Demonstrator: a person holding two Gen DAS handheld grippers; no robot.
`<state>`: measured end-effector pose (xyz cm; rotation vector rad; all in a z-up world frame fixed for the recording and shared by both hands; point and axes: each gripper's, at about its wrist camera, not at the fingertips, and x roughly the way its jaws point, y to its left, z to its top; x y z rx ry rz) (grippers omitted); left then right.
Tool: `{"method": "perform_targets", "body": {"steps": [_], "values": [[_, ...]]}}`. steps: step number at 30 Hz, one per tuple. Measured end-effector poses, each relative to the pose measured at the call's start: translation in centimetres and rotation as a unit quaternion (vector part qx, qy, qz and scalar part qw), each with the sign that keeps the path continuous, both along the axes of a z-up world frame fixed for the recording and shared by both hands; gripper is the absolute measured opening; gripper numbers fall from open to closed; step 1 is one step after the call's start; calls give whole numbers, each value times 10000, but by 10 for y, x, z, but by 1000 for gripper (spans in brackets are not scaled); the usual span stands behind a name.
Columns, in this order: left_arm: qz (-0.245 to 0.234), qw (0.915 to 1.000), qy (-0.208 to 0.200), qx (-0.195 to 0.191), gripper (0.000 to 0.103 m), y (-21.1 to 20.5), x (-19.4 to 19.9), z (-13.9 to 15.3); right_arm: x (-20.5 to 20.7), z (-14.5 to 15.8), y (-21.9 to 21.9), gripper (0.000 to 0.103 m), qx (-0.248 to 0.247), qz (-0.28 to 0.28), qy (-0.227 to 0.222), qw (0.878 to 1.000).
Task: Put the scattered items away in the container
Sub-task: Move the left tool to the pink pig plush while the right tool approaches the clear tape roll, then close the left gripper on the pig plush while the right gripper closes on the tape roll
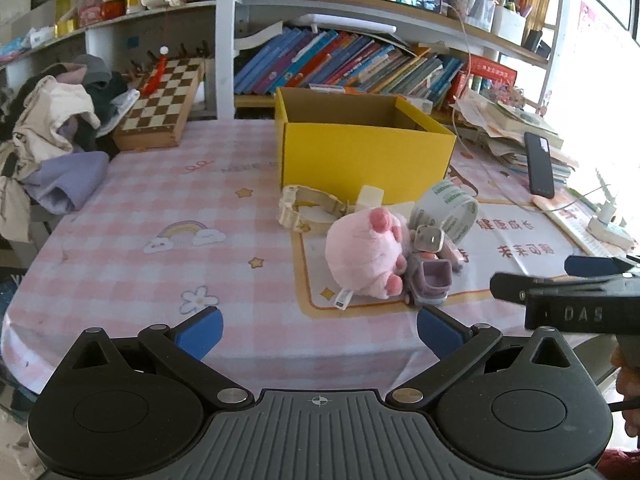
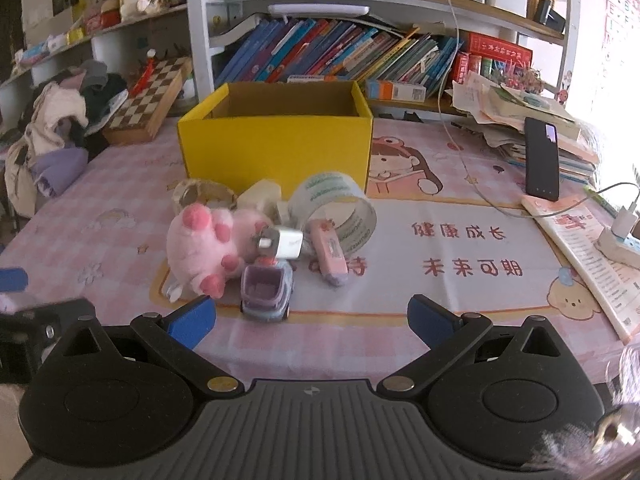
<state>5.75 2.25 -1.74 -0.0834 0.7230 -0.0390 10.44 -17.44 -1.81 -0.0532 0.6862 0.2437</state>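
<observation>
An open yellow box (image 1: 360, 148) (image 2: 276, 144) stands on the table. In front of it lies a heap: a pink plush pig (image 1: 366, 254) (image 2: 208, 246), a purple toy car (image 1: 430, 280) (image 2: 266, 290), a white charger plug (image 1: 428, 238) (image 2: 286, 242), a clear tape roll (image 1: 446, 208) (image 2: 336, 208), a pink correction tape (image 2: 328, 256), a beige strap (image 1: 308, 210) (image 2: 202, 194) and a cream block (image 1: 370, 196) (image 2: 260, 196). My left gripper (image 1: 320, 332) is open and empty, short of the pig. My right gripper (image 2: 312, 320) is open and empty, just short of the car.
A chessboard (image 1: 160, 104) and a heap of clothes (image 1: 52, 132) lie at the back left. A black phone (image 2: 542, 160), stacked papers (image 2: 528, 116), a booklet (image 2: 588, 264) and a charger with cable (image 2: 622, 236) lie at the right. Bookshelves (image 2: 332, 52) stand behind.
</observation>
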Motion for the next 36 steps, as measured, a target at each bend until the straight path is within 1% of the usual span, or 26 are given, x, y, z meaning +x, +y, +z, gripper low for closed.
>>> {"method": "perform_targets", "body": {"steps": [3,7,15,23,27,32,36], "values": [[-19,10000,-28,-26,103,0,7,-1,11,0,-4,103,152,-70,-36,9999],[17,10000,-8,-72,103,1,22,-2,32,-2,-2,103,177,-44,75,9998],[4,9996,286,-29,103,-4,58,-14,71,-5,-2,103,160,-51,180,9997],[36,9987,458,-212,103,-4,83,-26,107,-14,-4,103,66,36,443,9990],[56,9981,535,-308,101,-4,94,-30,124,-17,-4,103,84,72,532,9985],[-30,9976,551,-421,98,-6,109,-33,145,-19,-5,103,164,103,649,9977],[-185,9966,674,-426,97,-12,121,-37,161,-23,-3,103,215,172,820,9963]]}}
